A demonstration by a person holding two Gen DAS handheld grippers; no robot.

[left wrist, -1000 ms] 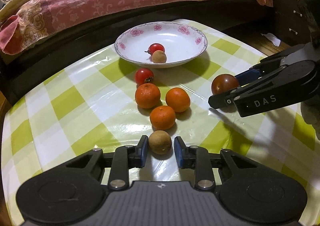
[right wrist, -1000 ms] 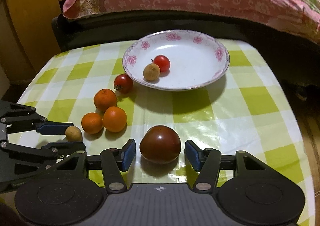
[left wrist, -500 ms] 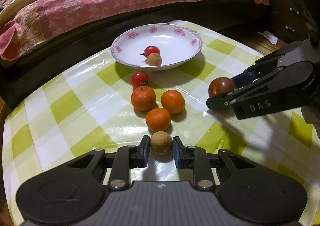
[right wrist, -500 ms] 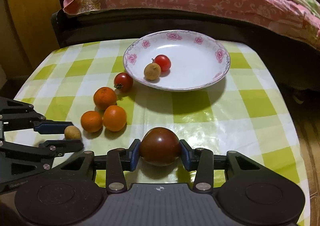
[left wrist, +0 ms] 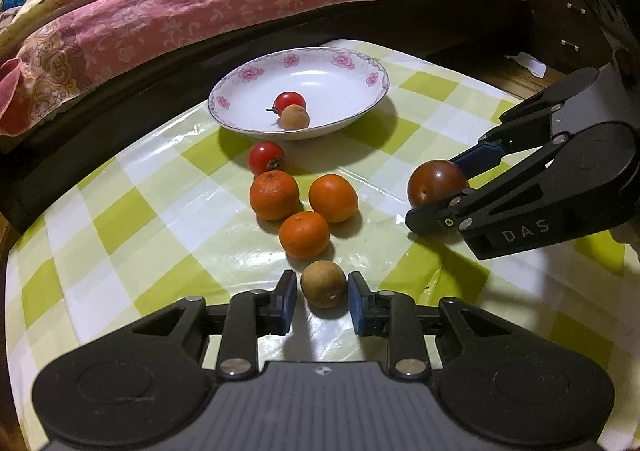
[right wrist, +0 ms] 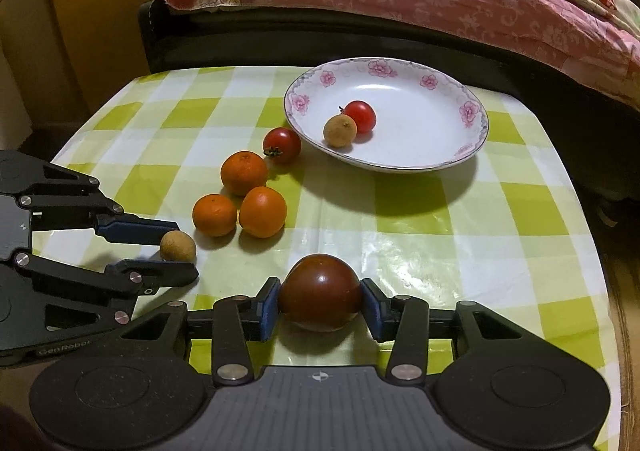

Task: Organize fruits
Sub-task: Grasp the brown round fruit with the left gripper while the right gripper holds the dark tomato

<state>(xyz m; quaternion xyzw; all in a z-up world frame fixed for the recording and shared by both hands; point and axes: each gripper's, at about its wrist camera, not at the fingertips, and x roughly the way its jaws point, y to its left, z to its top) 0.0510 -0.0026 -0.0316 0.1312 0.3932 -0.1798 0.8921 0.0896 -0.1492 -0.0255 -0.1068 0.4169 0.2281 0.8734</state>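
Note:
A brown longan [left wrist: 323, 284] lies on the checked tablecloth between the pads of my left gripper [left wrist: 322, 291]. Its jaws are opening, and a thin gap shows on either side of the fruit. My right gripper [right wrist: 320, 307] has both blue pads against a dark red tomato [right wrist: 320, 291]; its jaws are opening slightly. Three oranges [left wrist: 304, 234] sit clustered just beyond the longan, with a red cherry tomato [left wrist: 266, 158] behind them. The white flowered plate [left wrist: 240, 75] holds another cherry tomato [left wrist: 289, 102] and a second longan [left wrist: 295, 118].
A bed with a pink quilt [left wrist: 200, 11] runs along the table's far side. A wooden cabinet [right wrist: 80, 11] stands at the far left in the right wrist view. Bare tablecloth [right wrist: 500, 251] stretches right of the dark tomato.
The right jaws went from wide apart to closed against the dark tomato. The left jaws pinched the longan half a second ago and now stand slightly off it.

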